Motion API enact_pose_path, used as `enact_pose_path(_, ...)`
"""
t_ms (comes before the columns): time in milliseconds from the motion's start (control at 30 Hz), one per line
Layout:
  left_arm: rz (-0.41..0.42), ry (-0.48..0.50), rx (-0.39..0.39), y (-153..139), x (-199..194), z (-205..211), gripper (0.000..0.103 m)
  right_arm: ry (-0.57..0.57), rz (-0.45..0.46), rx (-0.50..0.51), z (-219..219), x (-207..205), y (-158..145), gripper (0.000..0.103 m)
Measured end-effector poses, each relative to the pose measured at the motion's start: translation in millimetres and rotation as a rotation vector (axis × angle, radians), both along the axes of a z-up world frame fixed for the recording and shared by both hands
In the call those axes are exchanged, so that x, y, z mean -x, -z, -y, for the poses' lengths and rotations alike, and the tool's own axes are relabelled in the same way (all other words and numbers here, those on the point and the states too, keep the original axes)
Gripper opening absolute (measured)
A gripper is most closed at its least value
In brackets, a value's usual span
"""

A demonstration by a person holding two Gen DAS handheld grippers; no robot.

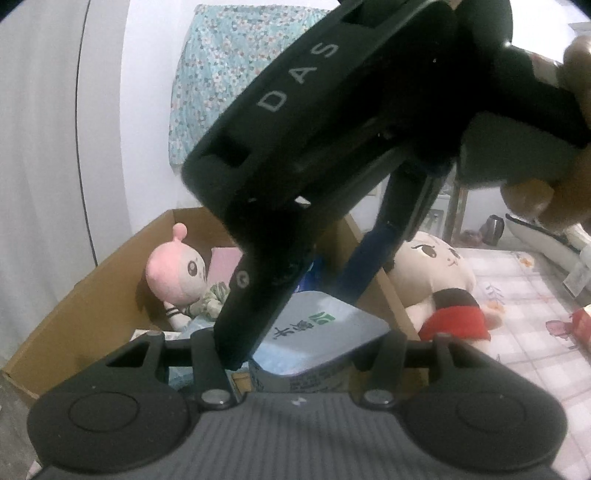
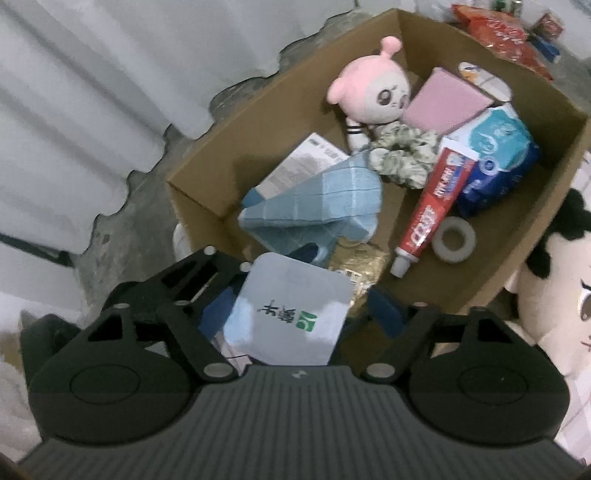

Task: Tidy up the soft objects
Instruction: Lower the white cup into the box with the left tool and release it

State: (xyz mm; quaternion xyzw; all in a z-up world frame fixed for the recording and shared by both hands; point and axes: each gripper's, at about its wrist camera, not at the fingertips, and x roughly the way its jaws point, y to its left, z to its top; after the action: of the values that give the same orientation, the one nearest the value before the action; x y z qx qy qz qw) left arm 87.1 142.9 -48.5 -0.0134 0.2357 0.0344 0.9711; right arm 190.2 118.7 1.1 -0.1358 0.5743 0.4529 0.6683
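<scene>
A pale blue tissue pack (image 2: 291, 314) with green print is held over the near corner of a cardboard box (image 2: 546, 192). Both grippers close on it: my right gripper (image 2: 299, 310) from above, and my left gripper (image 1: 306, 354), whose view shows the pack (image 1: 321, 332) between its fingers with the right gripper's black body crossing in front. Inside the box lie a pink plush doll (image 2: 373, 88), a folded blue cloth (image 2: 325, 199), a scrunchie (image 2: 402, 155), a pink block (image 2: 443, 99), a blue tissue bag (image 2: 495, 147), toothpaste (image 2: 432, 206) and a tape roll (image 2: 454, 240).
A large cream plush doll (image 1: 439, 280) in red lies on the floral bed sheet just right of the box; it also shows in the right wrist view (image 2: 554, 295). Grey curtains (image 2: 74, 110) hang left. Red snack packs (image 2: 498, 33) lie beyond the box.
</scene>
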Motion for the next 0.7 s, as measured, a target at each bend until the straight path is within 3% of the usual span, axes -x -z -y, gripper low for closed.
enact_pose_path(200,-0.002,-0.003,0.024,1.3,0.7,-7.2,0.053,-0.034,0.004,-0.017,-3.5,-0.9,-2.3,0.068)
enact_pose_path(233,-0.001,-0.002,0.033,1.3,0.9,-8.6,0.053,-0.037,0.014,-0.021,-3.4,-0.3,-2.9,0.064)
enact_pose_path(267,-0.001,-0.001,0.041,1.2,0.5,-10.0,0.053,-0.032,0.029,-0.025,-3.1,-0.5,-4.1,0.057)
enact_pose_path(300,-0.003,-0.003,0.051,1.4,0.1,-11.6,0.053,-0.021,0.056,-0.013,-2.3,-2.4,-5.8,0.033)
enact_pose_path(333,-0.01,-0.007,0.059,1.9,-2.3,-12.6,0.053,-0.005,0.046,-0.018,0.3,-8.0,-7.2,0.021)
enact_pose_path(367,-0.022,-0.019,0.074,2.3,-1.4,-16.2,0.053,0.019,0.018,-0.03,4.5,-15.9,-6.9,0.019)
enact_pose_path(567,-0.085,-0.003,0.141,14.6,-10.2,-22.4,0.053,0.068,0.026,-0.024,15.8,-25.2,-1.1,0.018)
enact_pose_path(700,-0.137,0.0,0.186,22.7,-15.4,-25.3,0.053,0.113,0.034,-0.091,30.6,-25.1,-6.2,0.02)
